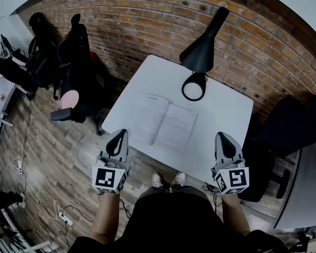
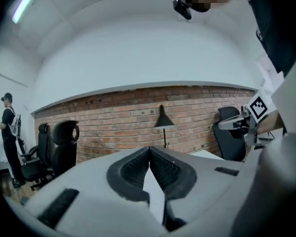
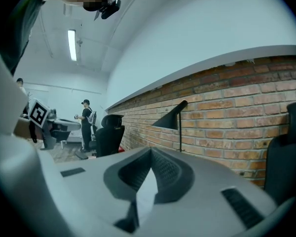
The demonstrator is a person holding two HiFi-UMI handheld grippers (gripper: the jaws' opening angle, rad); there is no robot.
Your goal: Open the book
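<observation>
The book [image 1: 166, 123] lies open and flat in the middle of the white table [image 1: 231, 109], both pages up. Its print is too small to read. At 1 o'clock from it stands a black lamp [image 1: 203, 46]. In the head view the shade hides most of the stem, and the ring-shaped foot sits just off the book's far right corner.

The left gripper [image 1: 119, 135] hangs at 7 o'clock from the book, by the table's near left edge. The right gripper [image 1: 224, 137] hangs at 4 o'clock, by the near right edge. Neither touches the book. On both, the jaws are pressed together at the tips with nothing pinched between them.

Neither gripper view shows the book. Both look level across at the brick wall [image 2: 118, 112] and the lamp, and only a pale sliver shows in the slit under the closed tips. The left gripper view catches the right gripper's marker cube at 3 o'clock; the right gripper view catches the left one's at 9 o'clock. A person [image 2: 10, 132] stands small at 9 o'clock in the left gripper view, beside black chairs [image 2: 59, 147]. Only the head view shows the holder's shoes [image 1: 166, 179], just below the table's near edge.
</observation>
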